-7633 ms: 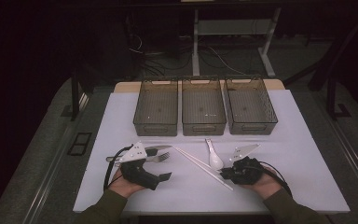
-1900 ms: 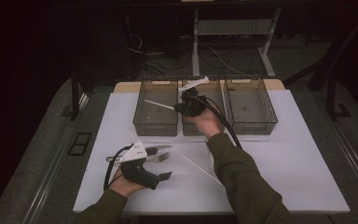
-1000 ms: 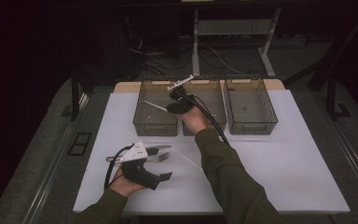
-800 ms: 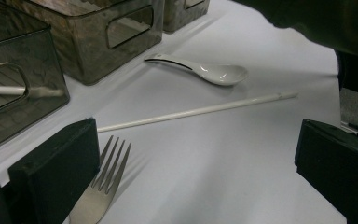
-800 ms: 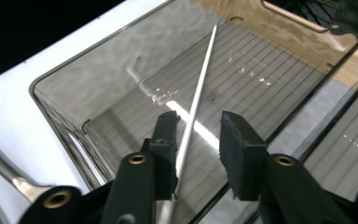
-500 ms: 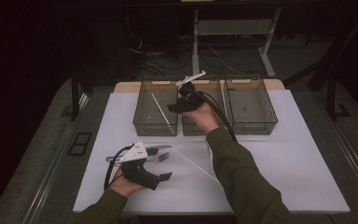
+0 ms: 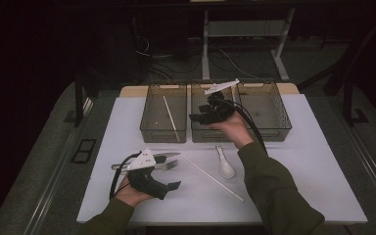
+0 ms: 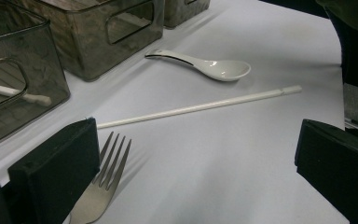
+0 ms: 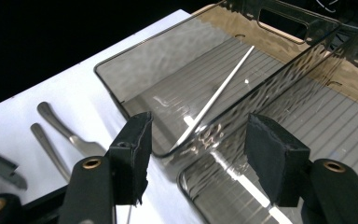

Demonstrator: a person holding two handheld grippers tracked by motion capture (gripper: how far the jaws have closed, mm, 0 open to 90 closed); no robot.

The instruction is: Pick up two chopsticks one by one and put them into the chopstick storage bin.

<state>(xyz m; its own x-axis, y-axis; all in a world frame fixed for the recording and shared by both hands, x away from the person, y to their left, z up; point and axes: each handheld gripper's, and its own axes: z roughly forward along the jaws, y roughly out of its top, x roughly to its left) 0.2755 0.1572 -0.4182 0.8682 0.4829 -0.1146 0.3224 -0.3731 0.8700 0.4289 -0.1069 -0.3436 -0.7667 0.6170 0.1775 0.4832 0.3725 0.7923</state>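
A white chopstick (image 7: 169, 116) lies slanted in the left clear bin (image 7: 149, 131); the right gripper view shows that chopstick (image 9: 219, 93) leaning on the ribbed floor. My right gripper (image 7: 199, 116) hovers over the middle bin (image 7: 196, 136). Its jaws have just been opening and stand open (image 9: 200, 142) with nothing between them. My left gripper (image 7: 169, 172) rests open on the white mat, by a metal fork (image 8: 103, 184). A second chopstick (image 8: 200, 107) and a white spoon (image 8: 214, 69) lie on the mat ahead of it.
A third clear bin (image 7: 274, 113) stands at the right of the row. A second metal utensil (image 9: 46, 145) lies beside the fork handle (image 9: 61, 125). The white mat (image 7: 313, 166) runs to the table's edges, with dark floor and cables beyond.
The right gripper let the chopstick go into the left bin, opened, and moved right and slightly up to over the middle bin. The left hand kept still.
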